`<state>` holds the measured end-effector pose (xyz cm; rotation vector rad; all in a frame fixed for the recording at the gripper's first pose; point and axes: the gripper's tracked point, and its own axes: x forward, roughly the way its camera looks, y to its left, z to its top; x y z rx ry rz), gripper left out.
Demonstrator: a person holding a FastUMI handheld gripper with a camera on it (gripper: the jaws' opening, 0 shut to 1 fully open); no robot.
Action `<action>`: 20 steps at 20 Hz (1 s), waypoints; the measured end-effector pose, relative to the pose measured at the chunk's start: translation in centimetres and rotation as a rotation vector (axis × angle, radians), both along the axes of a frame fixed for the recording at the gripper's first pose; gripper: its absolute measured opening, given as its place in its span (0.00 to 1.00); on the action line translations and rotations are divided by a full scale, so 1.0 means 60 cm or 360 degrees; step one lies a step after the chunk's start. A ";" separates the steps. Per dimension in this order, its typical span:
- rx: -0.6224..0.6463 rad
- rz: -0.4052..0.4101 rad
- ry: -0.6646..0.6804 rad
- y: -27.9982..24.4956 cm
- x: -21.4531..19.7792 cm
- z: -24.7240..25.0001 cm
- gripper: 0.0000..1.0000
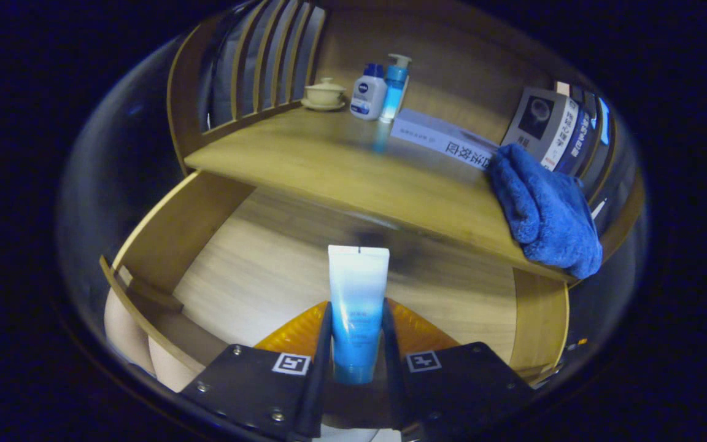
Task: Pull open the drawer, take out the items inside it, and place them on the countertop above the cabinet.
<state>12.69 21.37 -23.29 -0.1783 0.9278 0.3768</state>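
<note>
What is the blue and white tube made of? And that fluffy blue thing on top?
The tube, held between the gripper fingers, looks like soft, glossy plastic: smooth, with a flat crimped end. The blue cloth on the countertop looks like plush fabric, probably microfiber: fuzzy and rumpled.

You're looking at a home-style setup, basically a bedroom or bathroom vanity corner. You've got a wooden cabinet with a countertop (341, 166) and an open drawer (218, 245) under it, and slatted wood (267, 61) at the side. On top sit a lotion bottle (368, 92), a blue pump bottle (395, 86), a lidded tea cup on a saucer (324, 93), a crumpled blue towel (544, 209), plus a couple of boxed products (445, 142). Household stuff, no tools or lab gear.
</note>
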 end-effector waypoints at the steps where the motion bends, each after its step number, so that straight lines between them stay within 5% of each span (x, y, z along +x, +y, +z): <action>1: 0.0021 -0.0015 -0.0021 0.001 0.000 0.008 0.42; 10: 0.0406 -0.0178 -0.0099 0.033 0.019 0.100 0.42; 20: 0.0493 -0.0315 -0.0251 0.037 0.103 0.134 0.42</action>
